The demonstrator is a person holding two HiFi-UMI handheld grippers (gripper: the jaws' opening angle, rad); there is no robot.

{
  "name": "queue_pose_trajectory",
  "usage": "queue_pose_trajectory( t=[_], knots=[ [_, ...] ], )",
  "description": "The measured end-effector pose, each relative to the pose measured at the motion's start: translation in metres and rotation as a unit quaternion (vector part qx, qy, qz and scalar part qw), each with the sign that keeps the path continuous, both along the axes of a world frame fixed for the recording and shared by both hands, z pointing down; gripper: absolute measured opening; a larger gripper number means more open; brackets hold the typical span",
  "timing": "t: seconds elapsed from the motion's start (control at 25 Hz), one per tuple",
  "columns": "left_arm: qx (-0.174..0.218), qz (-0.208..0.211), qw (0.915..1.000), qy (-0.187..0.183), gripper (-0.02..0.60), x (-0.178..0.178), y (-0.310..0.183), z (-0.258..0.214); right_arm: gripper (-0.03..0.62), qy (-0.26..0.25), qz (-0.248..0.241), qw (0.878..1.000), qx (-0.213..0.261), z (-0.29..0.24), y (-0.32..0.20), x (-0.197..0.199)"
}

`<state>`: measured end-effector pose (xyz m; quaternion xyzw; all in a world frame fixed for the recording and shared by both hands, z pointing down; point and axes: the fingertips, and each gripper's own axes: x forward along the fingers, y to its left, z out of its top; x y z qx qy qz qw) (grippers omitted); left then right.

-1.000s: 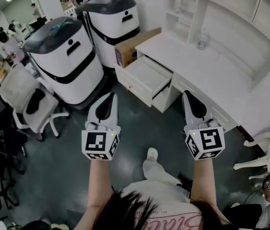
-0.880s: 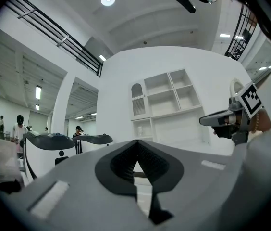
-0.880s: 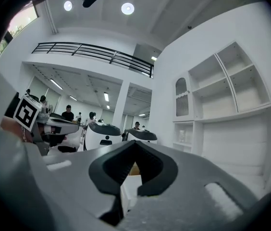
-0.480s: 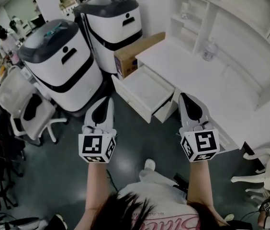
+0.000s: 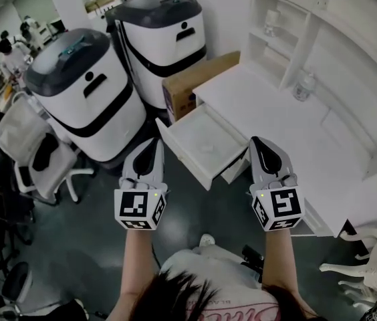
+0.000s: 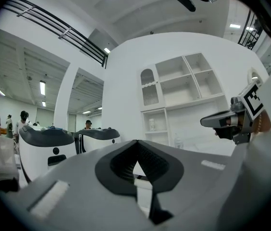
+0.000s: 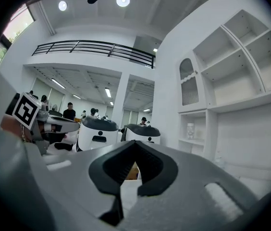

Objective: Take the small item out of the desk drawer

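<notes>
The white desk [image 5: 269,109] has its drawer [image 5: 187,127] pulled open toward me. Inside lies a small pale item [image 5: 206,148], too faint to make out. My left gripper [image 5: 155,142] hovers above the floor just left of the drawer's front, shut and empty. My right gripper [image 5: 255,141] is over the drawer's right corner, also shut with nothing in it. In the left gripper view the left gripper [image 6: 136,142] has its jaws meeting at the tip, and the right gripper [image 6: 220,121] shows at the right. In the right gripper view the right gripper [image 7: 134,142] is closed too.
Two tall white-and-grey machines [image 5: 85,89] [image 5: 165,35] stand left of the desk, with a cardboard box [image 5: 198,79] wedged beside it. A bottle [image 5: 302,85] stands on the desk under white shelves [image 5: 279,15]. An office chair [image 5: 35,139] is at left and a white chair [image 5: 369,273] at lower right.
The desk and open drawer have come nearer and lower in the head view. Both grippers now sit closer to the drawer's front, and both stayed shut.
</notes>
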<state>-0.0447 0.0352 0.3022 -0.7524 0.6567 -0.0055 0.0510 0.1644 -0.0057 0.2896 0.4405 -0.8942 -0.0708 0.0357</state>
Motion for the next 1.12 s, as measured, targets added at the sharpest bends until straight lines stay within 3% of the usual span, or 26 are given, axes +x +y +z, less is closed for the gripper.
queue_pose_trajectory(
  t=[0.36,0.76,1.12],
  knots=[
    [-0.016,-0.018,0.9997,0.010,0.014,-0.008,-0.011,0.016,0.003,0.005,-0.014,1.000,-0.019,0.017,-0.019,-0.008],
    [-0.007,-0.030,0.9995,0.003,0.014,-0.036,-0.030,0.011,0.003,0.003,-0.014,1.000,-0.016,0.017,-0.037,-0.029],
    [-0.002,-0.019,0.9998,0.002,0.014,-0.074,-0.082,0.002,0.003,-0.004,0.004,1.000,-0.013,0.011,-0.081,-0.062]
  ],
)
